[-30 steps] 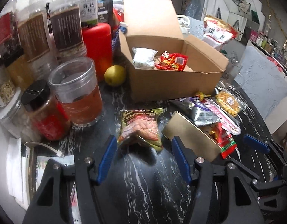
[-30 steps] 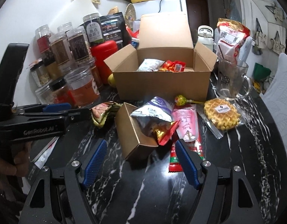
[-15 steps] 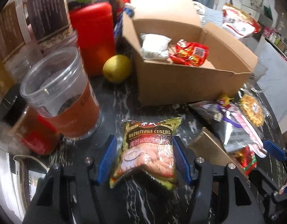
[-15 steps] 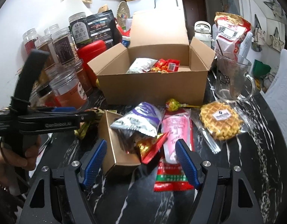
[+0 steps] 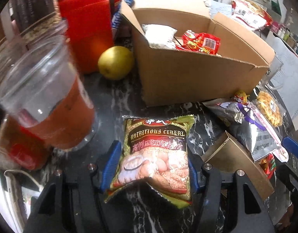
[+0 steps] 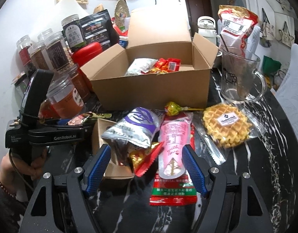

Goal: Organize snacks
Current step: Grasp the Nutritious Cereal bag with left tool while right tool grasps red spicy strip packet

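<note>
A green cereal packet (image 5: 154, 155) lies on the black marble table between the jaws of my left gripper (image 5: 152, 167); the jaws are open, their blue pads close to the packet's sides. The open cardboard box (image 5: 197, 73) stands behind it with a white packet (image 5: 158, 35) and a red packet (image 5: 201, 42) inside. My right gripper (image 6: 147, 167) is open over a pile of snacks: a pink packet (image 6: 173, 143), a red triangular packet (image 6: 145, 159), a silver-purple bag (image 6: 135, 128) and a small tan box (image 6: 104, 134). The box also shows in the right wrist view (image 6: 154, 85).
A waffle (image 6: 226, 126) and a lollipop (image 6: 172, 108) lie in front of the box, a glass mug (image 6: 240, 77) to its right. Jars (image 5: 48, 104), a red canister (image 5: 87, 29) and a yellow fruit (image 5: 116, 62) stand left of the box.
My left gripper has moved forward so the cereal packet now sits between its jaws. My right gripper has moved forward over the snack pile.
</note>
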A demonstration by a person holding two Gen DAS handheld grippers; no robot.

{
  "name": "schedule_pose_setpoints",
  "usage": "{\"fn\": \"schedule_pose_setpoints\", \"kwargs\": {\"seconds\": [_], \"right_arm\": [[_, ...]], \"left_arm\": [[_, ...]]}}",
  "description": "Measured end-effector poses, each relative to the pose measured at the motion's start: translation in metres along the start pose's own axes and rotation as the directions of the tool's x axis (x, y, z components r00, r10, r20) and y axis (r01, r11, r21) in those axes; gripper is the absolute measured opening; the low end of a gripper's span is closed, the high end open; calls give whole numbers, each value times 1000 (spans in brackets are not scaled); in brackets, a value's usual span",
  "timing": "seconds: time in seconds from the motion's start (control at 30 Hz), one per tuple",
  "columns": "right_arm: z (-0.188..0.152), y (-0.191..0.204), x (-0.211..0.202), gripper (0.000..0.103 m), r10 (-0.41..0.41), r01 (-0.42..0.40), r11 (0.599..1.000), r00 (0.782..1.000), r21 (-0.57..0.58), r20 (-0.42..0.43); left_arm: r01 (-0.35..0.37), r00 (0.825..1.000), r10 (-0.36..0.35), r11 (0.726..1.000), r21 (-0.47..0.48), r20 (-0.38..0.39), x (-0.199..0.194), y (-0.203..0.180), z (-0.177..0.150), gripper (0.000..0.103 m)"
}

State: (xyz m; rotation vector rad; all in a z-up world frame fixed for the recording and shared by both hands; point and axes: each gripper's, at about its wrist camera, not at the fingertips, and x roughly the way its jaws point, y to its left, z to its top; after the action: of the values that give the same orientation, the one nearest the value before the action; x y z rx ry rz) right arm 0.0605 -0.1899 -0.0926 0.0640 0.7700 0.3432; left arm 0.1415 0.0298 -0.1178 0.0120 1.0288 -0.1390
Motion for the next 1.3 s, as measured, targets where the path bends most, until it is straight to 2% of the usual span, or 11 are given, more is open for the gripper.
{"fn": "schedule_pose_setpoints", "kwargs": {"seconds": [0.23, 0.67, 0.93, 1.07, 1.23, 1.3], "right_arm": [[-5, -11, -8, 76, -46, 46, 999, 999, 25, -7], [-29, -29, -10, 76, -101, 107, 992, 992, 71, -77], [-34, -34, 3, 76, -102, 112, 990, 989, 87, -105], [-27, -32, 14, 76, -109, 116, 992, 987, 52, -119], [-20, -27, 24, 77, -104, 106, 994, 987, 10, -124], [-18, -24, 28, 78, -113, 113, 994, 986, -10, -124]], "left_arm": [[12, 1000, -12, 1000, -2, 27, -1, -2, -5, 55], [-3, 1000, 3, 1000, -12, 5, -43, -7, -67, 55], [-17, 1000, 17, 1000, -23, -5, -53, -8, -89, 55], [-51, 999, 51, 999, -13, -3, -49, -13, -89, 59], [-59, 998, 60, 997, -42, 15, -46, -10, -89, 68], [-63, 998, 64, 997, -45, 17, -46, -10, -88, 68]]}}
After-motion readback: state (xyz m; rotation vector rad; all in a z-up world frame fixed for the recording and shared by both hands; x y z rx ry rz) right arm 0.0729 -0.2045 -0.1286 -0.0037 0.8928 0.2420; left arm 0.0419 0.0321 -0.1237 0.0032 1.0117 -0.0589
